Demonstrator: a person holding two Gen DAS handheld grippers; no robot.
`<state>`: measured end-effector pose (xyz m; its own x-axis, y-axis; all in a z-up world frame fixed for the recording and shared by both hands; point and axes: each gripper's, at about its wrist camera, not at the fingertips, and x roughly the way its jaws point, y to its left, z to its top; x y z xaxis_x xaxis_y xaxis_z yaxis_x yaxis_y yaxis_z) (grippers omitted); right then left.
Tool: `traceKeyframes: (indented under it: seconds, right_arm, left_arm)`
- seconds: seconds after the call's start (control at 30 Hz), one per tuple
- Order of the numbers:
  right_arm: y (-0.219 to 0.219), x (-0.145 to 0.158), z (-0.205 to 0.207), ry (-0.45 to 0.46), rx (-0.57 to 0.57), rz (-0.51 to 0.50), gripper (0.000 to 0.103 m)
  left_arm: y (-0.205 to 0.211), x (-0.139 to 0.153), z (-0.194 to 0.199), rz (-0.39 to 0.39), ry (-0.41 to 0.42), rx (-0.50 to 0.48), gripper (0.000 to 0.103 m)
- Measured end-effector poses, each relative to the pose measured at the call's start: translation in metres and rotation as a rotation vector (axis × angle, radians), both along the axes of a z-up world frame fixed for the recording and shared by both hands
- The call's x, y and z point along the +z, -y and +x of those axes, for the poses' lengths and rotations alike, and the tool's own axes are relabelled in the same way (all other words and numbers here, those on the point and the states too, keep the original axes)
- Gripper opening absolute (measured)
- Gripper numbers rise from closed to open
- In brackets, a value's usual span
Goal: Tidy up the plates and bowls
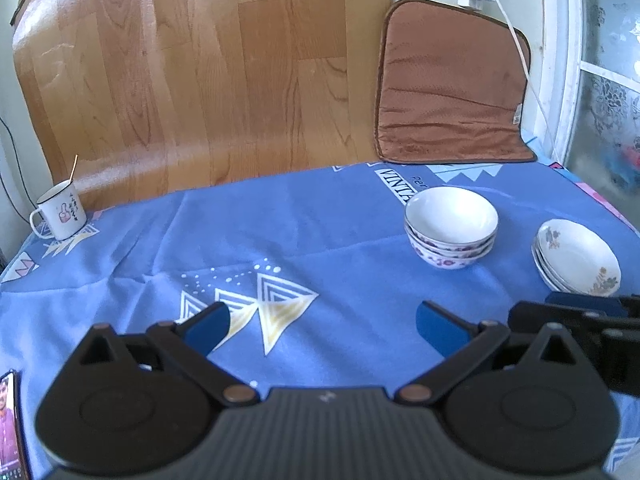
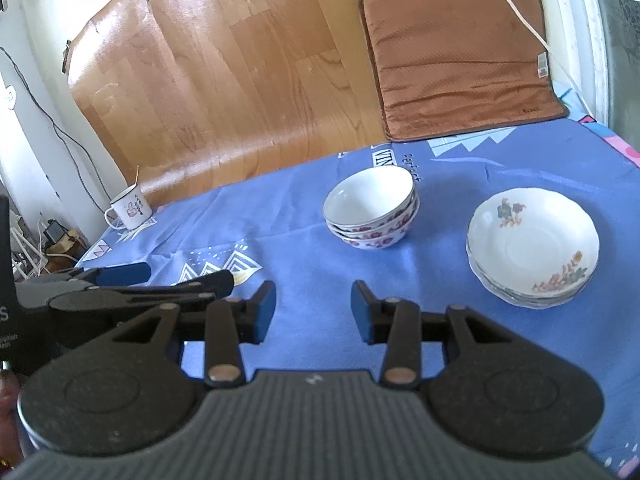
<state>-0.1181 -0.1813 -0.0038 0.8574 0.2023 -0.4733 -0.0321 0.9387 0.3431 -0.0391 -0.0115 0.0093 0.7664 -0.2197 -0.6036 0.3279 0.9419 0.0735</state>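
Left hand-held gripper [image 1: 322, 328]: jaws spread wide, nothing between the blue pads [image 1: 208, 326]; it points slightly downward over the blue patterned cloth [image 1: 280, 232] on the tabletop, its fingers aimed toward the far wall. It also appears at the left edge of the right wrist view [image 2: 180, 276].

Right hand-held gripper [image 2: 313, 312]: jaws partly apart, pads [image 2: 264, 312] holding nothing, bare cloth showing in the gap. It lies just right of the left hand-held gripper, aimed the same way.

Stack of bowls [image 2: 372, 212]: landmark for this entry. Nested bowls, white inside with a red-purple floral band outside, mouths upward, the stack leaning a little toward the left in the right wrist view. Round, so no long axis; the stack's axis is roughly vertical. It stands on the cloth ahead of both grippers, well apart from them.

Stack of plates [image 2: 532, 248]: shallow white dishes with flower sprigs, faces up, nested. Near the bowls, to their right and somewhat nearer the grippers; not touching them.

Enamel mug [image 1: 60, 210]: upright, a thin stick standing in it, far left of the bowls at the cloth's edge.

Brown cushion [image 1: 452, 84]: leaning against the wall behind the bowls.

Wood-grain sheet [image 1: 192, 72]: behind and left of the bowls.

Phone [image 1: 10, 424]: lit screen, far left, nearer than the bowls.
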Motion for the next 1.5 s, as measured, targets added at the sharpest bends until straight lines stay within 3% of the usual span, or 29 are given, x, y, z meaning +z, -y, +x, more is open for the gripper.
traceKeyframes:
  seconds: [1.5]
  right_arm:
    - [0.017,-0.014,0.009,-0.039,-0.022,0.068,0.045]
  left_arm:
    - [0.019,-0.016,0.005,0.042,-0.073,-0.04,0.103]
